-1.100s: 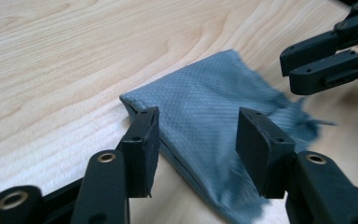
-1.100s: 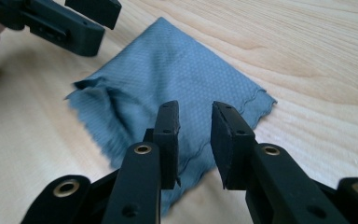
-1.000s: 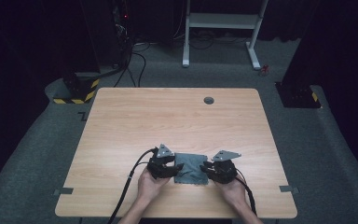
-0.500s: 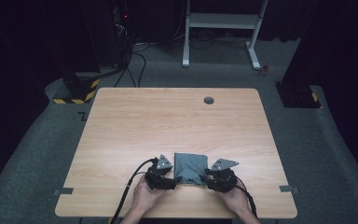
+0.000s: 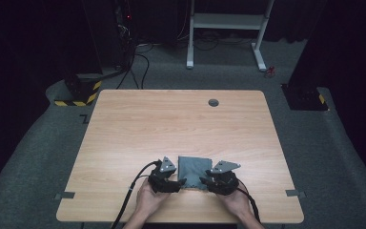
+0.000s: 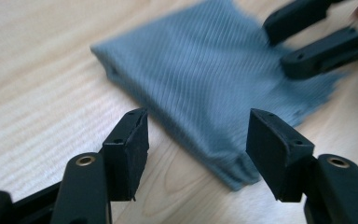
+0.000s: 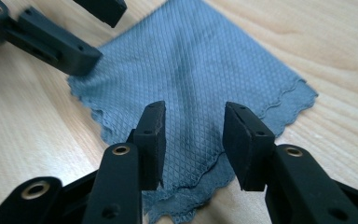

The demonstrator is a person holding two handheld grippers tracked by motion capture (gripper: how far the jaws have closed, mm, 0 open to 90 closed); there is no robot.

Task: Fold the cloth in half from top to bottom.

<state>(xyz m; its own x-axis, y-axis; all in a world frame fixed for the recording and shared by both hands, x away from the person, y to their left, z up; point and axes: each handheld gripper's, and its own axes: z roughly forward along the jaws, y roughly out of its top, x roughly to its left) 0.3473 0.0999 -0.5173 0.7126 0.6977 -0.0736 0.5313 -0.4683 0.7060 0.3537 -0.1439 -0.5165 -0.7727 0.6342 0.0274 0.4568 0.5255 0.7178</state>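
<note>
Cloth: folded grey microfibre cloth (image 5: 195, 169) lies flat near the wooden table's (image 5: 171, 124) front edge, between the two hands.
Left gripper (image 6: 193, 135): jaws wide apart and just opened, nothing pinched; the cloth's folded corner sits just ahead in the gap.
Right gripper (image 7: 193, 140): jaws partly apart, just been opening, hovering over the scalloped edge without pressing it.
Bearing: cloth lies straight ahead of both tools, one flanking each near corner.
Nearer hand: neither; both look equally close.
Judgement: cloth appears released, fold done.
</note>
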